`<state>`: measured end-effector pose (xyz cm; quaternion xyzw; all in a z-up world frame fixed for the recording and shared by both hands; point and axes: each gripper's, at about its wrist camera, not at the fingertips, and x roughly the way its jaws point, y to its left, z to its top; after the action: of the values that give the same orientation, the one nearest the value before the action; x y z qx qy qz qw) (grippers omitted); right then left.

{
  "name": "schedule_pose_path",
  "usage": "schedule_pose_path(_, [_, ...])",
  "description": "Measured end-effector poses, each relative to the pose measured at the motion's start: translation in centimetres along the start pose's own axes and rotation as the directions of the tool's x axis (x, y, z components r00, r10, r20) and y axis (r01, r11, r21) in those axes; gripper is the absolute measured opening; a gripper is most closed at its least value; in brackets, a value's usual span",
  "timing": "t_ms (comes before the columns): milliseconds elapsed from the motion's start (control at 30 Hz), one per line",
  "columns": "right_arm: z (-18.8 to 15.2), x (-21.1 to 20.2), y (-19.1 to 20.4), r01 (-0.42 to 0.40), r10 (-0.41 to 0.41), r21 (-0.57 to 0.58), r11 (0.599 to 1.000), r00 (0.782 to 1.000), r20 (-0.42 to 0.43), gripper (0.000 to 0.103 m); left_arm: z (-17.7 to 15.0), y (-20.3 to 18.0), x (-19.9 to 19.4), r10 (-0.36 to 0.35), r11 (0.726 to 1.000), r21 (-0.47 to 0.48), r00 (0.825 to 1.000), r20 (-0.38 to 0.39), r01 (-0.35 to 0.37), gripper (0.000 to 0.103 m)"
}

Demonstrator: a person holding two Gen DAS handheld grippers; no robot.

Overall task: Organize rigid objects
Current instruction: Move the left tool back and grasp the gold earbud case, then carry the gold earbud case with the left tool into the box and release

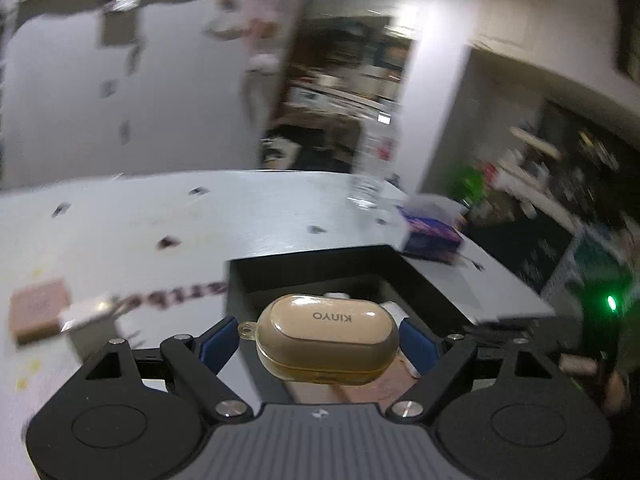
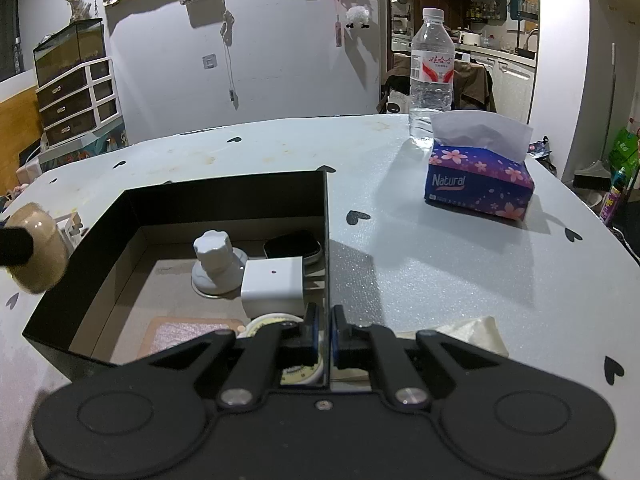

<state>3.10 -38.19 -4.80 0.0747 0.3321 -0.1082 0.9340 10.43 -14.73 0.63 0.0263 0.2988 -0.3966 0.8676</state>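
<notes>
While my left gripper (image 1: 320,344) holds the tan earbud case (image 1: 327,338) between its blue pads (image 1: 418,344), the left wrist view is smeared, so I cannot be sure both pads press on it; the case looks clamped across its long sides, over the near part of the black box (image 1: 320,272). From the right wrist view the same case (image 2: 38,254) shows at the far left, just outside the box's left wall, with a dark finger across it.

My right gripper (image 2: 325,334) has its jaws together, pinched on the box's right wall (image 2: 327,240), one pad inside and one outside.

Inside the box I see a white knob (image 2: 214,260) on a round base toward the far side, a dark oval case (image 2: 294,250) to its right against the right wall, a white cube (image 2: 272,290) just in front of them, a round tin (image 2: 298,370) partly hidden behind my gripper, and a pink pad (image 2: 188,334) lying flat at the near left.

On the counter (image 2: 440,260), well to the right of the box, a tissue pack (image 2: 478,186) stands with a water bottle (image 2: 432,76) just behind it. A crumpled tissue (image 2: 478,338) lies near my right gripper.
</notes>
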Motion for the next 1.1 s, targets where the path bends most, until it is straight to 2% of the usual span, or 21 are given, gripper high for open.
schedule_pose_path(100, [0.0, 0.0, 0.0, 0.0, 0.0, 0.0, 1.0, 1.0, 0.0, 0.007, 0.4, -1.4, 1.1, -0.015, 0.995, 0.101, 0.999, -0.042, 0.019, 0.087])
schedule_pose_path(267, [0.0, 0.0, 0.0, -0.004, 0.004, 0.002, 1.0, 1.0, 0.001, 0.007, 0.4, -2.1, 3.3, -0.015, 0.972, 0.23, 0.987, -0.16, 0.052, 0.086])
schedule_pose_path(433, [0.0, 0.0, 0.0, -0.005, 0.005, 0.002, 1.0, 1.0, 0.002, 0.007, 0.5, -2.0, 4.4, 0.003, 0.946, 0.317, 0.978, -0.21, 0.065, 0.087])
schedule_pose_path(700, [0.0, 0.0, -0.1, -0.005, 0.005, 0.003, 1.0, 1.0, 0.002, 0.007, 0.1, -1.0, 4.7, -0.037, 0.927, 0.353, 0.969, -0.244, 0.124, 0.087])
schedule_pose_path(833, [0.0, 0.0, -0.1, -0.005, 0.005, 0.002, 1.0, 1.0, 0.001, 0.007, 0.2, -0.7, 4.5, -0.05, 0.937, 0.322, 0.967, -0.25, 0.132, 0.087])
schedule_pose_path(933, [0.0, 0.0, 0.0, -0.005, 0.005, 0.003, 1.0, 1.0, 0.001, 0.007, 0.3, -0.5, 4.1, -0.078, 0.944, 0.293, 0.966, -0.247, 0.152, 0.094])
schedule_pose_path(1100, [0.0, -0.1, 0.0, -0.005, 0.005, 0.003, 1.0, 1.0, 0.002, 0.008, 0.6, -0.7, 3.2, -0.093, 0.946, 0.283, 0.968, -0.232, 0.159, 0.094])
